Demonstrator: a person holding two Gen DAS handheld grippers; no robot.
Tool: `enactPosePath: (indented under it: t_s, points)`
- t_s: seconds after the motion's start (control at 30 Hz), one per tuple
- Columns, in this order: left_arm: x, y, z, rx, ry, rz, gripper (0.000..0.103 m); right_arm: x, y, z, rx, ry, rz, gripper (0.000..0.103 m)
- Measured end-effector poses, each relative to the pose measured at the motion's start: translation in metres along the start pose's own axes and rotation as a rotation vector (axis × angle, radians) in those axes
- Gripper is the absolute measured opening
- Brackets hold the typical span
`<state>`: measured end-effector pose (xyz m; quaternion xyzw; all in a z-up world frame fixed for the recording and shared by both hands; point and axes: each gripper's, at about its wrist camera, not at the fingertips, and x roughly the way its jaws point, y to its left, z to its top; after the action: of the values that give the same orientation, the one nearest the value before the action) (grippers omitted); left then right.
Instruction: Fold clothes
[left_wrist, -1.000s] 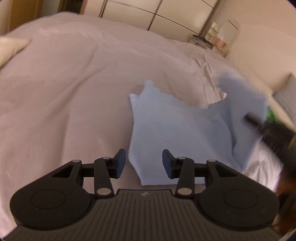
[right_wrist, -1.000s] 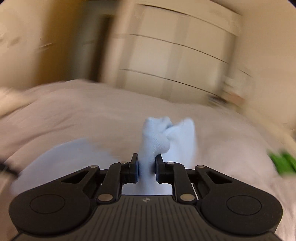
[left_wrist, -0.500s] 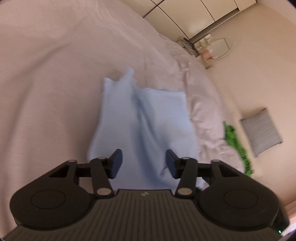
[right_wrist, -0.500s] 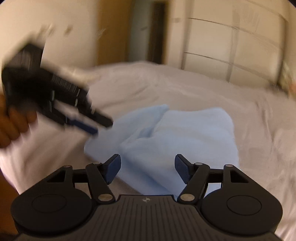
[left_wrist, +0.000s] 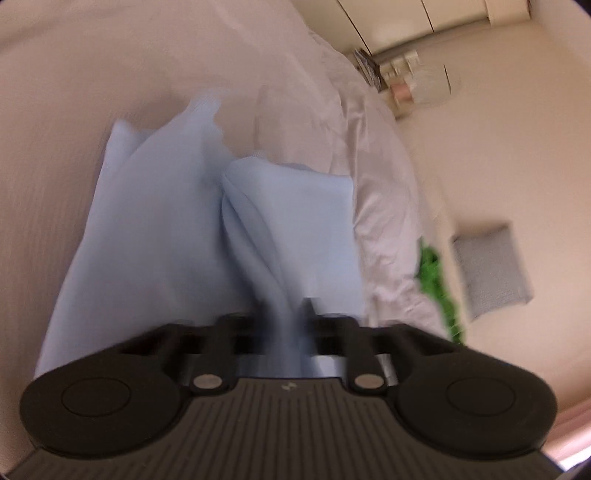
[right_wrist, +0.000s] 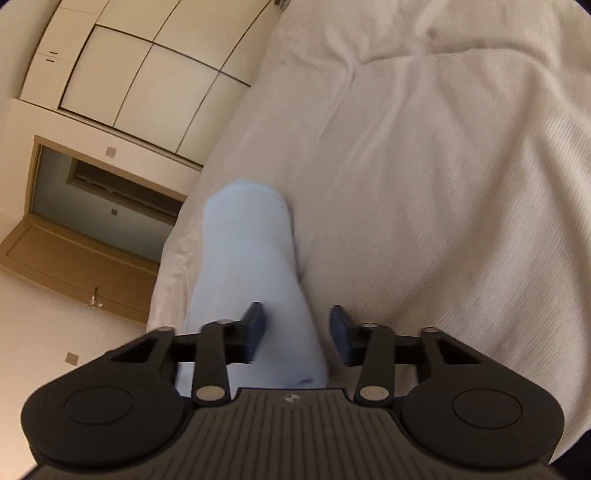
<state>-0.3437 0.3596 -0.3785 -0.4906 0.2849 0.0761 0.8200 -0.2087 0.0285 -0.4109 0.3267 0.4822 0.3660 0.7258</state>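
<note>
A light blue garment (left_wrist: 155, 229) lies rumpled on the white bed cover (left_wrist: 74, 92), with a raised fold running toward the camera. My left gripper (left_wrist: 284, 314) is shut on the near end of that fold; its fingers are blurred. In the right wrist view the garment (right_wrist: 247, 251) stretches away along the bed's edge. My right gripper (right_wrist: 297, 328) straddles its near end with the jaws closing. The cloth lies between them against the left pad, while the right pad stands clear of it.
The bed cover (right_wrist: 443, 184) spreads wide with creases to the right. A green item (left_wrist: 436, 280) and a grey cushion (left_wrist: 491, 266) lie beyond the bed's edge. A shelf with small items (left_wrist: 399, 74), wardrobe doors (right_wrist: 129, 74) and a wooden door (right_wrist: 92, 221) line the walls.
The left jaws, open before, have closed on a fold of the garment. The right gripper released the cloth it held up, rolled, dropped to the garment and narrowed its jaws.
</note>
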Motion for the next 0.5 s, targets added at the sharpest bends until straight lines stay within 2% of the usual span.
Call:
enactPosePath:
  t_s: [0.1,0.17,0.27,0.37,0.5]
  points:
    - [-0.034,-0.019,0.002,0.137,-0.086,0.026,0.008,-0.005,0.019,-0.004,-0.120,0.008,0.001,0.035]
    - [-0.059,-0.021,0.005,0.173,-0.124,0.031,0.008,-0.008,0.040,-0.010,-0.223,0.030,0.028,0.035]
    - [-0.073,0.001,0.002,0.165,-0.111,0.081,0.008,-0.010,0.067,-0.026,-0.375,0.086,0.055,0.034]
    - [-0.070,0.024,-0.006,0.126,-0.090,0.101,0.008,-0.001,0.084,-0.044,-0.509,0.138,-0.003,0.033]
    - [-0.069,0.024,-0.012,0.190,-0.122,0.107,0.008,-0.004,0.105,-0.060,-0.649,0.162,-0.065,0.033]
